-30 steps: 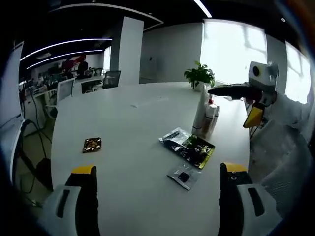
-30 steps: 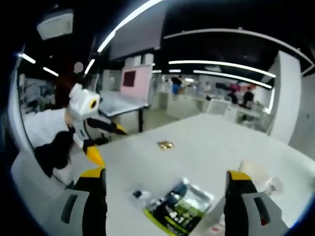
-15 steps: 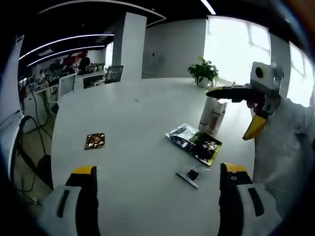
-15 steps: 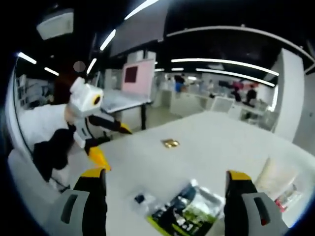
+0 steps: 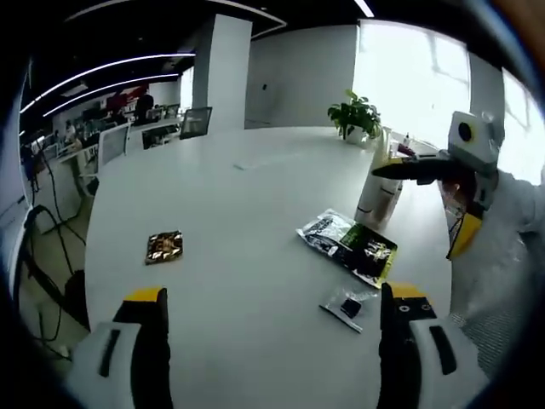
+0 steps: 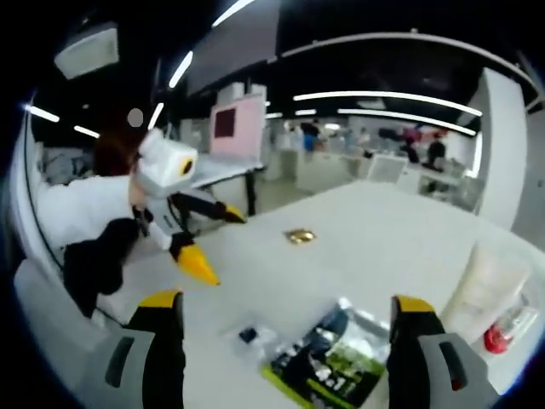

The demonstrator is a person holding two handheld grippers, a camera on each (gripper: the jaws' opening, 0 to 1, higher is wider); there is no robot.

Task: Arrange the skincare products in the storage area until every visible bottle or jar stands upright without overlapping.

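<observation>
On the white worktop [image 5: 238, 221] of an open office, sachets [image 5: 349, 251] lie beside upright tubes [image 5: 377, 189]; both hand-held grippers [image 5: 271, 328] [image 6: 288, 336] gape, holding nothing.

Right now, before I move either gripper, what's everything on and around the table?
Table: one, white, round-ended, under everything.
Tall tube: one, whitish, upright near the table's edge.
Small bottle: one, clear with a red cap, beside the tube.
Large packet: one, black, green and silver, lying flat.
Small sachet: one, clear with a dark patch, flat near the packet.
Gold packet: one, flat, apart from the rest.
Potted plant: one, green, far edge.
Left gripper: open.
Right gripper: open.
</observation>
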